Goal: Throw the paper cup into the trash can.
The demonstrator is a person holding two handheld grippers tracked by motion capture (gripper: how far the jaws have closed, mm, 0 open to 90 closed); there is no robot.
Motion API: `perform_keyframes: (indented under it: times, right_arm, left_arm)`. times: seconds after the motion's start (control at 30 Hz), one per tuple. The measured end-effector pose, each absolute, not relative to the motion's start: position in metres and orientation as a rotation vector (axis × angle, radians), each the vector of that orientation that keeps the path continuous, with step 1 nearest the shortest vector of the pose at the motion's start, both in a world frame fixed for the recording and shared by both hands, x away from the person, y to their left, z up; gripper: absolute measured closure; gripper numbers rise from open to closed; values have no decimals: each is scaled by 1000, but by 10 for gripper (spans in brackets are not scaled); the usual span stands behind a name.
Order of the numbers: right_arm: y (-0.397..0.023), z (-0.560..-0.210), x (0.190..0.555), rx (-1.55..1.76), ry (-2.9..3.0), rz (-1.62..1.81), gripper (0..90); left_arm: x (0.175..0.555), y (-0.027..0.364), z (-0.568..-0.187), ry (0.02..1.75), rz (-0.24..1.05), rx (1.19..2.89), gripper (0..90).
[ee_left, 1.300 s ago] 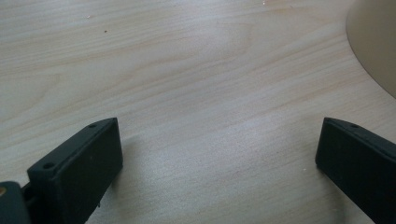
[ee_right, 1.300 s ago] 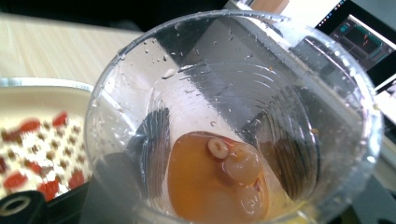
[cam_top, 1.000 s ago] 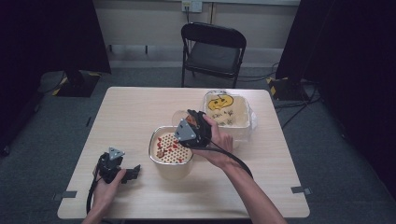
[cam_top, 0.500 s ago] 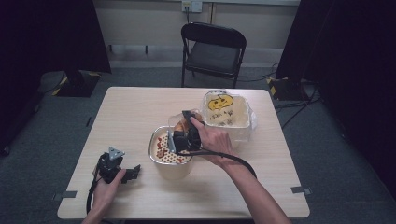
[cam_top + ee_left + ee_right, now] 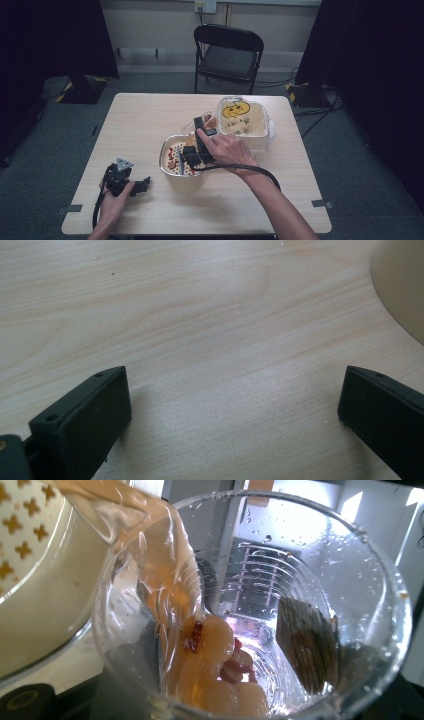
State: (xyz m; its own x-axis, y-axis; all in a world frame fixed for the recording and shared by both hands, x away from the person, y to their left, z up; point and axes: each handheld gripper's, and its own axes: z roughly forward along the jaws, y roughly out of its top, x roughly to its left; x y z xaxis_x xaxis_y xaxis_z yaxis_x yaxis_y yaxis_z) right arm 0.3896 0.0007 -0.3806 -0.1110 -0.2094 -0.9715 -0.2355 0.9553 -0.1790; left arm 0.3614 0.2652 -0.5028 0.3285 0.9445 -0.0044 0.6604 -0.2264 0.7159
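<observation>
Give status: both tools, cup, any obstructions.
Left tool open, resting on the light wooden table. Right tool shut on clear plastic cup, tipped over cream star-patterned bowl. No visible obstruction.

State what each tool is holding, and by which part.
Right tool: a clear cup, tipped over the bowl, gripped across its side wall. Left tool: nothing; jaws open.

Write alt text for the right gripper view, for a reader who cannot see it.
A clear plastic cup, seen close up through its open mouth, is tipped so that pale beans and a few red bits slide out in an orange liquid. At left is the rim of a cream bowl patterned with small orange stars.
</observation>
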Motion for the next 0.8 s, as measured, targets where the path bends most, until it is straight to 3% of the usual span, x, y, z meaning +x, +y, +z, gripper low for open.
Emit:
perform_keyframes:
  times: [0.8]
  right_arm:
    - [3,-393,380,-607,1472,-270,470]
  left_arm:
    - [361,265,-503,1405,591,1979,0]
